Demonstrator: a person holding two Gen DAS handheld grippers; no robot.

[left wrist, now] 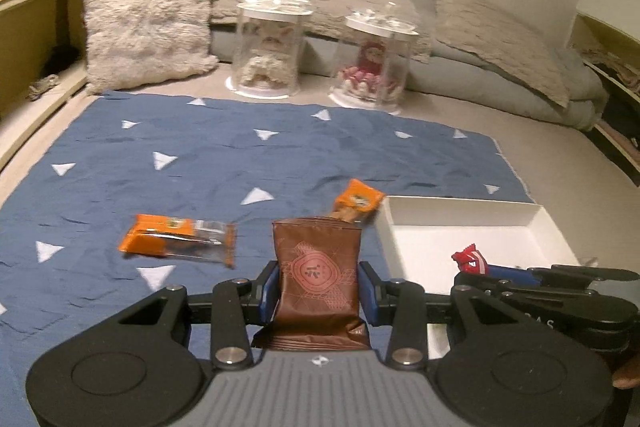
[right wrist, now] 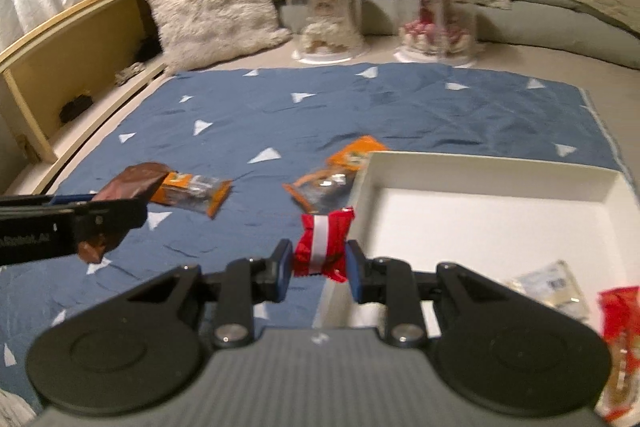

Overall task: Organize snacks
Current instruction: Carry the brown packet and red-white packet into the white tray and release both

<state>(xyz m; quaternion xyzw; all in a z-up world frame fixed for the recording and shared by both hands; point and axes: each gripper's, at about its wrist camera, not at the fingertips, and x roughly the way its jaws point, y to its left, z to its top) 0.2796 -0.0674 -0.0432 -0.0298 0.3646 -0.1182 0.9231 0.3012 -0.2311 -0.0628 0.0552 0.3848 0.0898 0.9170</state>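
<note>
My left gripper (left wrist: 318, 287) is shut on a brown snack packet (left wrist: 316, 275) and holds it above the blue cloth (left wrist: 200, 155); the packet also shows in the right wrist view (right wrist: 132, 183). My right gripper (right wrist: 318, 263) is shut on a red snack packet with a white stripe (right wrist: 322, 245), at the left wall of the white box (right wrist: 480, 211); the packet also shows in the left wrist view (left wrist: 470, 261). Two orange snack packets lie on the cloth, one on the left (left wrist: 178, 239) (right wrist: 196, 193) and one next to the box (left wrist: 356, 201) (right wrist: 336, 173).
In the white box (left wrist: 460, 227) lie a clear packet (right wrist: 548, 285) and a red packet (right wrist: 620, 347). Two clear jars (left wrist: 270, 47) (left wrist: 374, 57) and a fluffy pillow (left wrist: 148, 23) stand behind the cloth. A wooden shelf (right wrist: 72, 67) runs along the left.
</note>
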